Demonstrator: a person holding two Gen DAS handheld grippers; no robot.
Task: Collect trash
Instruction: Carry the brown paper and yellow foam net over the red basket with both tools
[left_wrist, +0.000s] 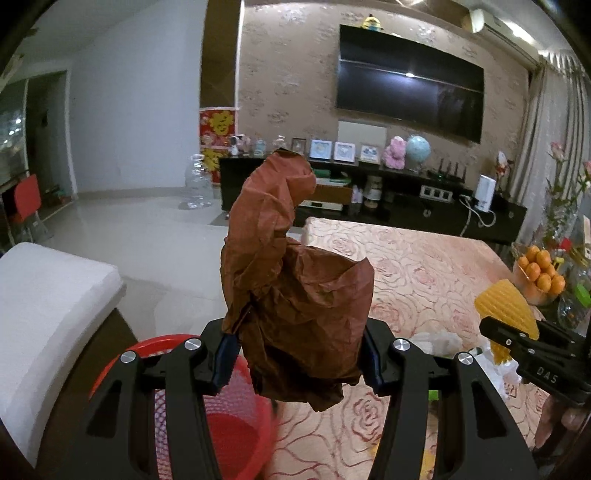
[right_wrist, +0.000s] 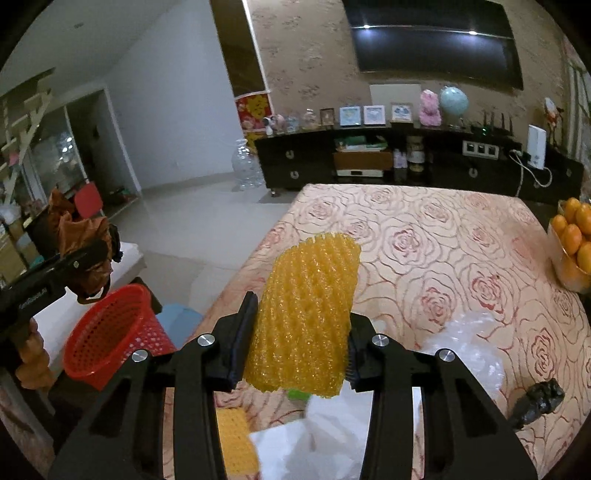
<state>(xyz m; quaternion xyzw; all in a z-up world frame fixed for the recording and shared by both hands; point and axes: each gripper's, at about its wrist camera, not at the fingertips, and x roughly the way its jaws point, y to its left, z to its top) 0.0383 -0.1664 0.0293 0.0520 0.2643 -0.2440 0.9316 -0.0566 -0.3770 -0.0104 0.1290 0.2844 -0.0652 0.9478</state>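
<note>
Crumpled brown paper bag (left_wrist: 295, 295) (creased).

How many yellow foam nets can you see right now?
2. One yellow foam net is clamped in the right gripper above the table; a second yellow foam net lies on the table below that gripper. More may be hidden under the white plastic.

Crumpled brown paper bag (left_wrist: 295, 295) is standing upright, clamped. Yellow foam fruit net (right_wrist: 308, 317) is standing upright, pinched. Red mesh basket (right_wrist: 110, 332) is sitting beside the bench (right_wrist: 461, 258), tilted.
</note>
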